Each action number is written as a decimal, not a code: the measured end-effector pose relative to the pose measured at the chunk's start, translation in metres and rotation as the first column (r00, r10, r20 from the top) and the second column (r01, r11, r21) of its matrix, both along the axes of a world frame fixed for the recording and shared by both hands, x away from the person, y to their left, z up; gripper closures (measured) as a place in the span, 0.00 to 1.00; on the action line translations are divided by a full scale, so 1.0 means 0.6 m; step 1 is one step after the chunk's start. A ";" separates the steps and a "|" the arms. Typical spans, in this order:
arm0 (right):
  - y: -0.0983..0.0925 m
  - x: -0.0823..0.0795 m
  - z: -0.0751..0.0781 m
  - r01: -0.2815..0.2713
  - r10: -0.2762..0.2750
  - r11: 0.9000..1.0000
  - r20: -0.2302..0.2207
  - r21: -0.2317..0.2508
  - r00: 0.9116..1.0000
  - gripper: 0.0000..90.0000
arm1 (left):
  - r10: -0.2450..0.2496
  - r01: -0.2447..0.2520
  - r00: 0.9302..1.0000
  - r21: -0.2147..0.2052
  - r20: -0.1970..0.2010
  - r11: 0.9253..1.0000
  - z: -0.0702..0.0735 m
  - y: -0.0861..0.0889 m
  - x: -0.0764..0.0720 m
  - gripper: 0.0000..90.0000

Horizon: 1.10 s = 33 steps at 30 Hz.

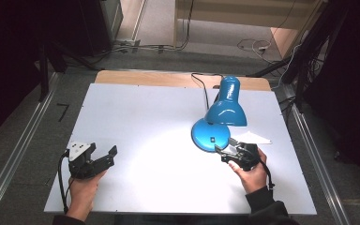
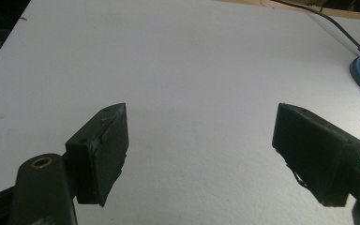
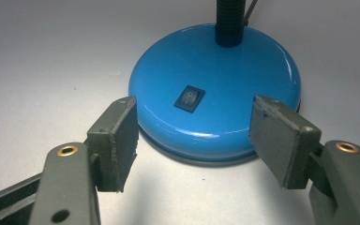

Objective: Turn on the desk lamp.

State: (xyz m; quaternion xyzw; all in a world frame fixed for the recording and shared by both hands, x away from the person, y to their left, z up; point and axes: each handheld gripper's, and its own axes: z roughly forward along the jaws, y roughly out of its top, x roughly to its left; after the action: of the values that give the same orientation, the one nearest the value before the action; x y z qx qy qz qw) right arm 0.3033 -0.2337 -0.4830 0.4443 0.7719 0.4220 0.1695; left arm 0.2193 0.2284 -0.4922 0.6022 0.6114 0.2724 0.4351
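Observation:
A blue desk lamp (image 1: 226, 107) stands on the white table (image 1: 136, 117) right of centre, its shade (image 1: 227, 112) bent down over its round base (image 1: 209, 134). The base (image 3: 215, 101) carries a black rocker switch (image 3: 189, 98) and a black flexible neck (image 3: 228, 21). My right gripper (image 1: 221, 151) is open just in front of the base, its jaws either side of the near rim without touching it (image 3: 194, 140). My left gripper (image 1: 104, 151) is open over bare table at the front left, holding nothing (image 2: 199, 145).
The lamp's black cord (image 1: 202, 86) runs back over the table's far edge. A white scrap of paper (image 1: 254, 138) lies right of the base. Metal rails (image 1: 18, 150) flank the table, and cables (image 1: 253, 45) lie on the floor beyond.

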 end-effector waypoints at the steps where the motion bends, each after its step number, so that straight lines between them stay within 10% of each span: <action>1: -0.003 0.000 0.001 0.001 -0.001 1.000 0.003 0.002 1.000 0.34 | 0.000 0.000 1.000 0.001 0.000 1.000 0.000 0.000 0.000 0.21; 33: -0.065 -0.021 0.004 0.044 -0.044 0.999 -0.008 -0.003 0.999 0.31 | -0.001 0.001 1.000 0.004 -0.002 1.000 0.000 -0.001 0.000 0.21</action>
State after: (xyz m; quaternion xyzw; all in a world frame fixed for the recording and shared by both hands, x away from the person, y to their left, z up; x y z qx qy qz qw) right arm 0.2907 -0.2726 -0.4804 0.4626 0.7632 0.4153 0.1763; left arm 0.2195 0.2277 -0.4923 0.6037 0.6108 0.2730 0.4335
